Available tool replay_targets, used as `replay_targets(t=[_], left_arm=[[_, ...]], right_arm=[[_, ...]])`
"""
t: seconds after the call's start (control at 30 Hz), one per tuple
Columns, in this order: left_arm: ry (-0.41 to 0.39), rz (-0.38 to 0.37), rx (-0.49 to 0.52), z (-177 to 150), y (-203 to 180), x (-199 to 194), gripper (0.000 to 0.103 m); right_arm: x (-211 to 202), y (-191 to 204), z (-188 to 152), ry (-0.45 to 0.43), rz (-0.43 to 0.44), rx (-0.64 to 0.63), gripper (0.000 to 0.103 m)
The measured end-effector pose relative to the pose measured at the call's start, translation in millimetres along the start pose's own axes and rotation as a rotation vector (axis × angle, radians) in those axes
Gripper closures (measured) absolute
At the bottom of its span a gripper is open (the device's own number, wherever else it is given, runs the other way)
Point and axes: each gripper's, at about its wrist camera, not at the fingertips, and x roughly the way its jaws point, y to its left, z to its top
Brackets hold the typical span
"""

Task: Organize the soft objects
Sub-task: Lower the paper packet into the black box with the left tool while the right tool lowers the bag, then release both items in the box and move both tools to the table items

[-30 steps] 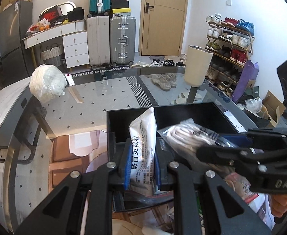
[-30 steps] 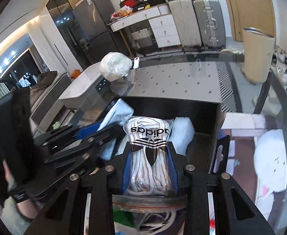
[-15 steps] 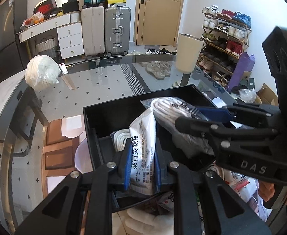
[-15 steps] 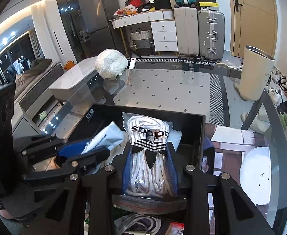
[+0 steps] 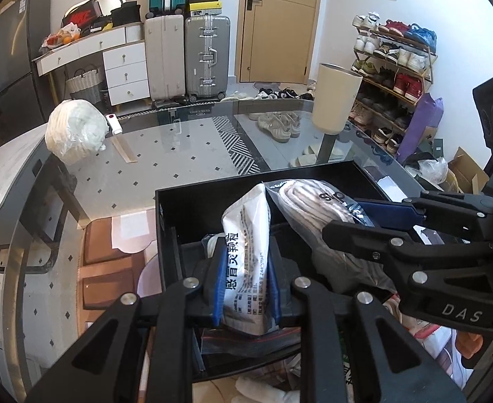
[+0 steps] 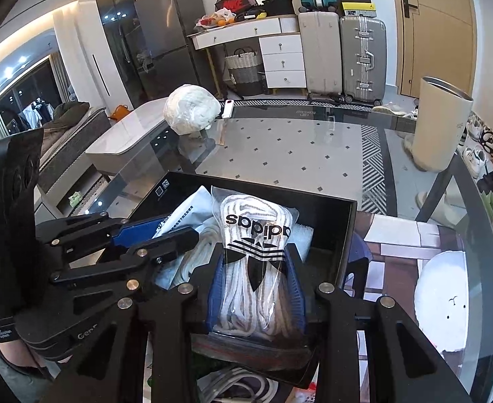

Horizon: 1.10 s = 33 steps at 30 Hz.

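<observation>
Nearest the left camera, the left gripper [image 5: 244,288] is closed on one white pouch [image 5: 246,235] printed with dark characters, its blue pads pressing both sides; the pouch stands upright just above the near part of the black box [image 5: 209,198]. In the right camera, the right gripper [image 6: 255,288] is likewise closed on one clear bag of laces [image 6: 256,245] with a black logo, also held upright over the box [image 6: 347,228]. The two grippers sit side by side, their loads almost touching. This looks like the placing step: each hand has one soft packet, poised above the single open box, and neither is let go yet. The next move probably calls for lowering each packet until it rests on the box floor or on what already lies there, then spreading the fingers without dragging the thin plastic back out. Inside the box at least one coil of white cord [image 6: 192,262] and one pale soft pad [image 6: 305,238] can be made out; more may be hidden beneath. Further along the glass table [image 6: 280,141] lies one round white bundle [image 6: 191,109] wrapped in plastic, well apart from the box, with one small white device [image 6: 227,109] just beside it.
</observation>
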Motion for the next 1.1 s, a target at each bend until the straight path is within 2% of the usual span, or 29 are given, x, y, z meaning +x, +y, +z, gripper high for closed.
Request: replay_targets(t=[0.2, 0.23, 0.3, 0.4, 0.53, 0.7, 0.87, 0.93, 1.1], left_arm=[[-0.001, -0.008, -0.014, -2, 0, -2, 0.082], [-0.003, -0.012, -0.016, -2, 0, -3, 0.077], [-0.017, -0.011, -0.015, -1, -1, -7, 0.058], [-0.051, 0.010, -0.016, 1, 0, -16, 0.057], [-0.065, -0.017, -0.042, 5, 5, -31, 0.057], [-0.076, -0.027, -0.027, 6, 4, -55, 0.056], [-0.035, -0.025, 0.025, -3, -4, -76, 0.055], [-0.009, -0.036, 0.057, -13, -8, -82, 0.054], [0.064, -0.049, 0.093, -38, -14, -76, 0.053]], right_arm=[[-2, 1, 1, -0.004, -0.002, 0.000, 0.067], [-3, 1, 1, -0.009, -0.007, 0.002, 0.064], [-6, 0, 2, -0.018, -0.010, 0.002, 0.059], [-11, 0, 3, -0.027, -0.011, 0.002, 0.056], [-28, -1, 6, -0.060, -0.002, 0.009, 0.056], [-56, -1, 2, -0.092, 0.016, 0.001, 0.056], [-83, -9, -13, -0.065, 0.026, 0.019, 0.056], [-89, -14, -24, -0.037, 0.035, 0.031, 0.052], [-87, -19, -51, 0.038, 0.029, 0.018, 0.051]])
